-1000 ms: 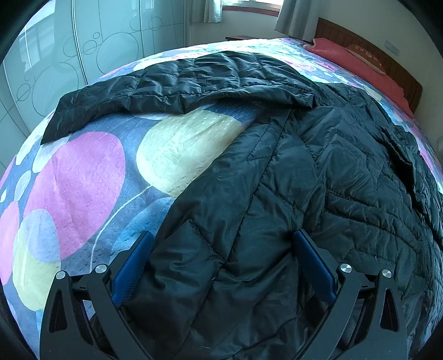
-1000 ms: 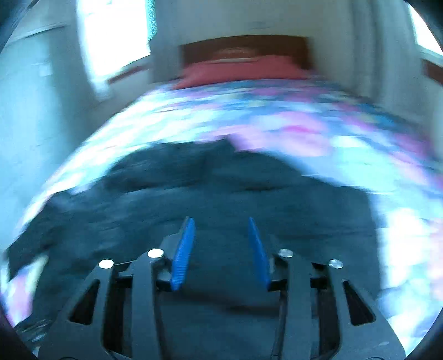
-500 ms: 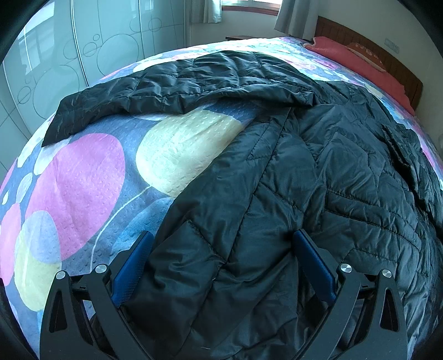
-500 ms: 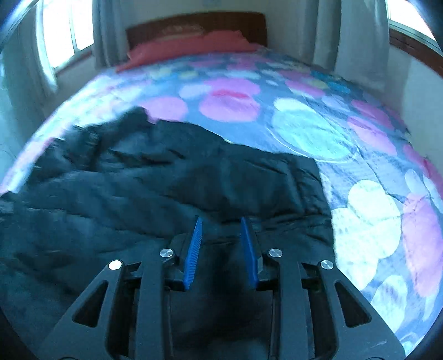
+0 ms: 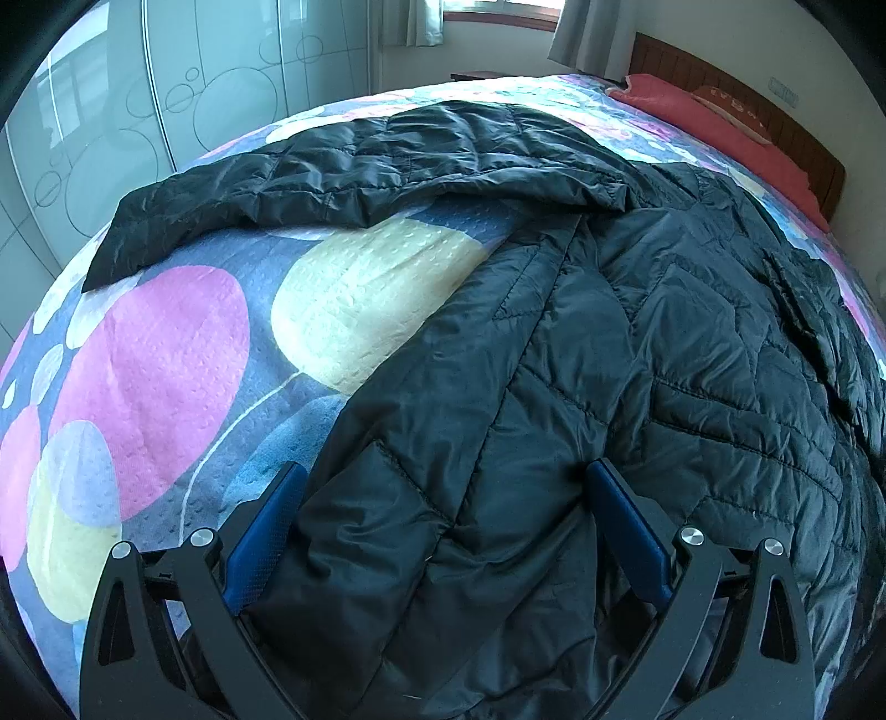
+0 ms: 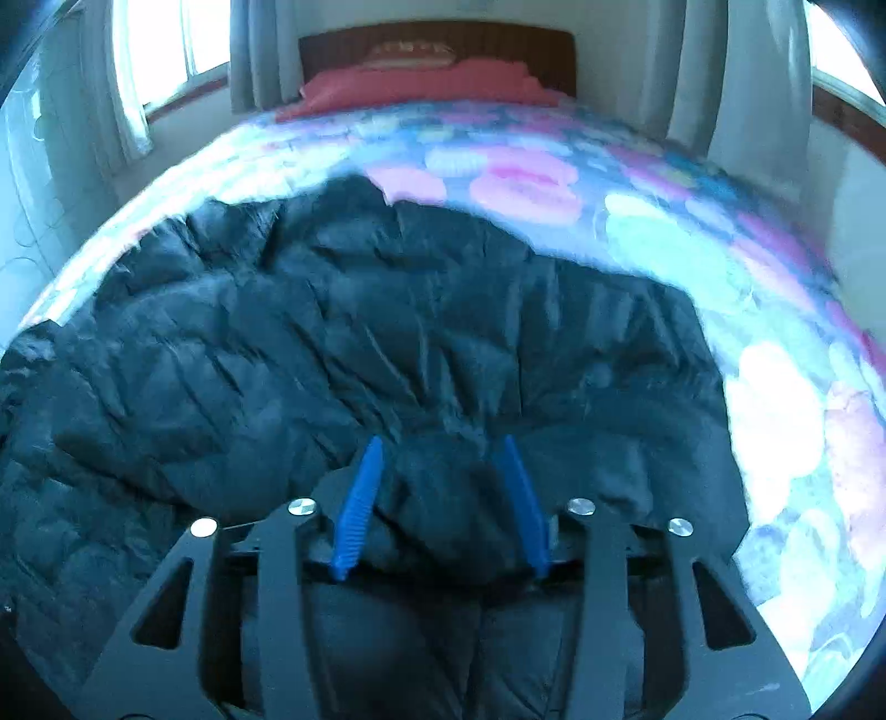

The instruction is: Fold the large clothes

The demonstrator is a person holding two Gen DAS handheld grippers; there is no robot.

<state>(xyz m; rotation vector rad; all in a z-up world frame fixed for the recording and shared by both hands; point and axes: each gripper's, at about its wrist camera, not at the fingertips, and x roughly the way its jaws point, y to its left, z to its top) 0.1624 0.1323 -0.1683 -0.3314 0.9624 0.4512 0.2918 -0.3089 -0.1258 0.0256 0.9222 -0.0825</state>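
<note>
A large black quilted jacket (image 5: 637, 354) lies spread on the bed, one sleeve (image 5: 310, 183) stretched out to the far left. My left gripper (image 5: 443, 482) is open wide, its blue pads on either side of the jacket's near hem. In the right wrist view the same jacket (image 6: 343, 343) covers the left and middle of the bed. My right gripper (image 6: 440, 448) has its blue pads part-way apart with bunched jacket fabric between them; whether they pinch it is unclear in the blurred view.
The bed has a bedspread (image 5: 166, 376) with pink, yellow and blue circles, and red pillows (image 5: 714, 116) by a wooden headboard (image 6: 437, 50). Glass wardrobe doors (image 5: 166, 99) stand left of the bed. Curtained windows (image 6: 160, 61) flank the headboard.
The left gripper has stayed still over the hem. The right gripper has swung across the bed, closed somewhat, then opened wider, and now has jacket fabric between its pads.
</note>
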